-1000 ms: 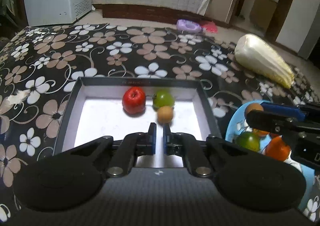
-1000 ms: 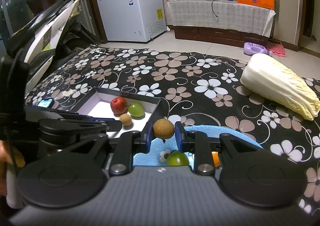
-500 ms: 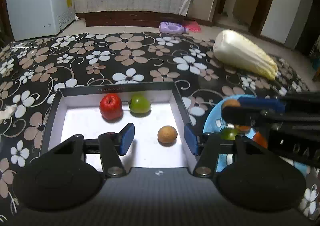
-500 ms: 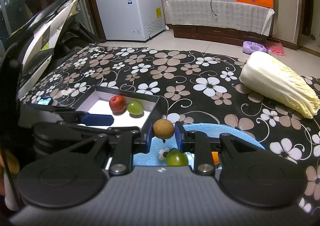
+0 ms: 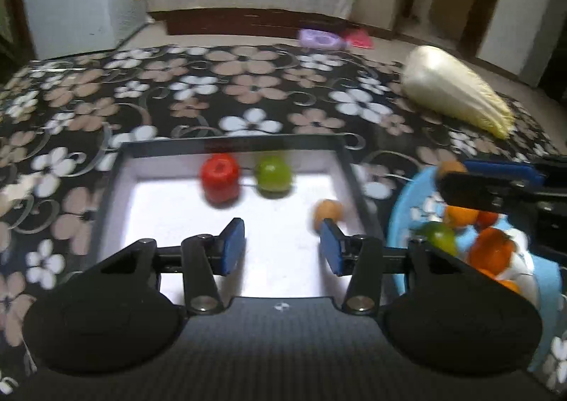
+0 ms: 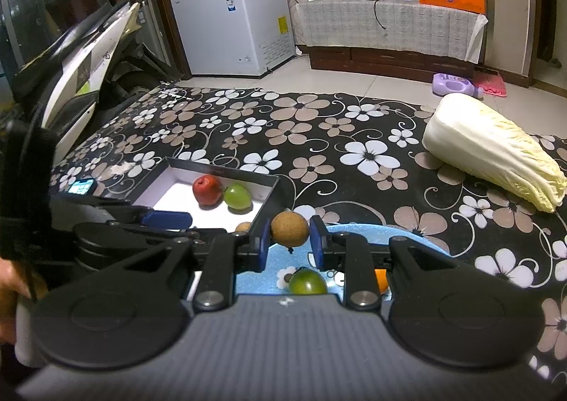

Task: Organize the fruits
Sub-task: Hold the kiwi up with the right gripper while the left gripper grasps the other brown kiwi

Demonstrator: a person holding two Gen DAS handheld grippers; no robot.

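Right gripper (image 6: 289,238) clamped on a brown round fruit (image 6: 289,228), held above the blue plate (image 6: 372,230). Left gripper (image 5: 281,248) spread wide, empty, over the near part of the white-lined box (image 5: 120,167). Inside the box: red apple (image 5: 220,177) at 12 o'clock, green fruit (image 5: 274,173) just beside it toward 3 o'clock, small brown fruit (image 5: 329,211) near the wall at 4 o'clock. On the plate: green and orange fruits (image 5: 490,250). Beyond, at 1 o'clock, a napa cabbage (image 6: 492,149) on the floral cloth (image 6: 301,124).
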